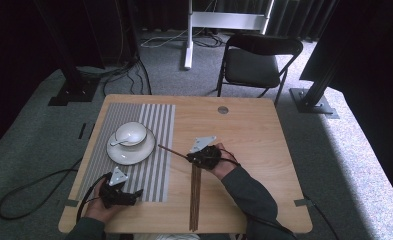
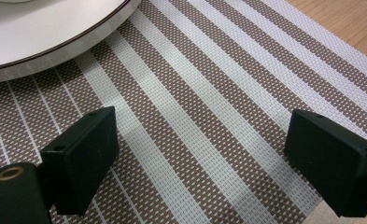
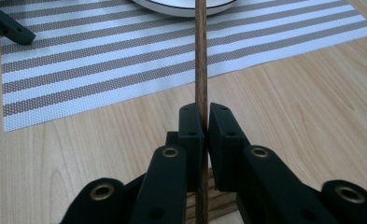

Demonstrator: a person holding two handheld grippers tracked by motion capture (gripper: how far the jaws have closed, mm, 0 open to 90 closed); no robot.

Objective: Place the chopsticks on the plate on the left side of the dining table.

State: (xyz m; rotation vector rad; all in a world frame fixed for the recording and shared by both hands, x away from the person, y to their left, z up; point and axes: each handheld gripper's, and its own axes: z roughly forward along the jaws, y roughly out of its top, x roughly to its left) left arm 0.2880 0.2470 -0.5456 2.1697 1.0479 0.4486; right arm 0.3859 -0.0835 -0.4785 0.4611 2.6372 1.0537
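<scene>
The chopstick point(image 3: 201, 51) is a thin, straight, dark-brown wooden rod with a fine lengthwise grain; the right gripper point(image 3: 204, 122) pinches it between its two black jaws, which are pressed against the rod from both sides; in the high view the chopstick point(image 1: 173, 151) runs from the right gripper point(image 1: 191, 158) up and to the left, its tip reaching the right edge of the striped placemat point(image 1: 156, 165). More dark sticks point(image 1: 195, 200) lie on the bare wood just below that gripper, running toward the near table edge. The left gripper point(image 1: 134, 194) rests at the near left of the placemat; in its own view its jaws stand spread wide over the weave point(image 2: 204, 121), nothing between them. A white plate point(image 1: 115, 152) carrying a bowl point(image 1: 136, 131) and spoon point(image 1: 118, 140) sits on the placemat's far half; its rim point(image 2: 55, 46) is near the left jaw. The table point(image 1: 254, 135) is bare wood to the right of the right gripper, out to its right edge.
</scene>
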